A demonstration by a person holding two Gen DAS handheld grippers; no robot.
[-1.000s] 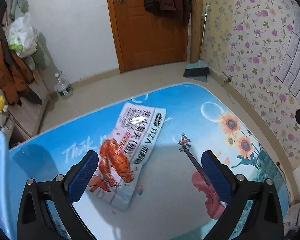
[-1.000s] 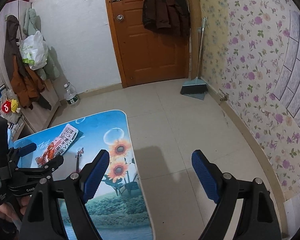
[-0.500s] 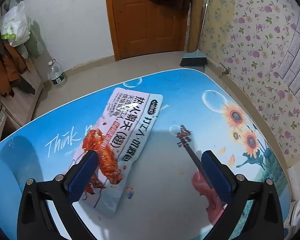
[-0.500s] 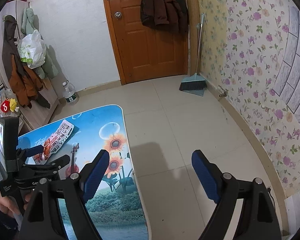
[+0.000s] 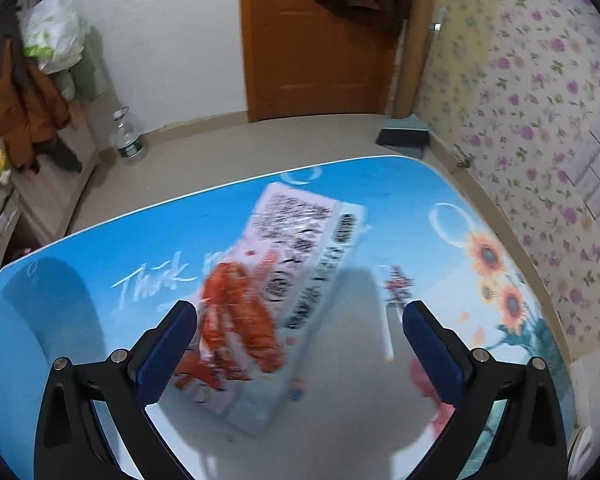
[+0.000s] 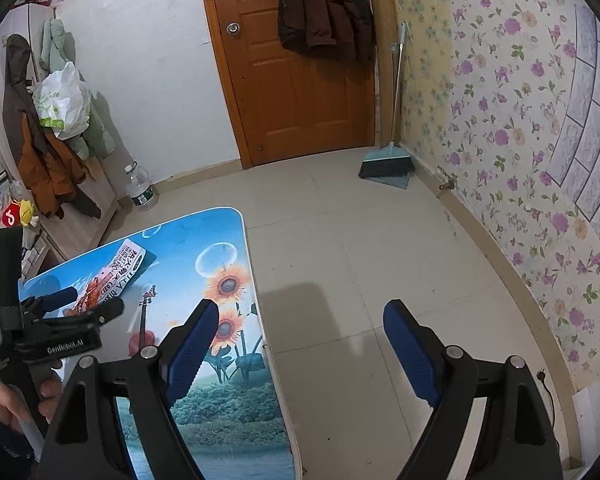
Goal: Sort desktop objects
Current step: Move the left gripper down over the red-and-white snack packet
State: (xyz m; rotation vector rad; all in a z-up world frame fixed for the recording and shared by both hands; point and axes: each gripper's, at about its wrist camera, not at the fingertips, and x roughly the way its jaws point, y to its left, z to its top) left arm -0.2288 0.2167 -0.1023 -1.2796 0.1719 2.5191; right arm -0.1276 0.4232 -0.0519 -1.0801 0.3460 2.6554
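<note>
Left hand-held gripper (image 5: 300, 320) spread wide, empty, straddling the snack packet's (image 5: 276, 280) near end, packet flat mid-worktop (image 5: 400, 192); risk: pads skate over flat film, pinching nothing.

Left wrist view motion-blurred, right sharp; even indoor light, fisheye-warped, dark corners.
</note>
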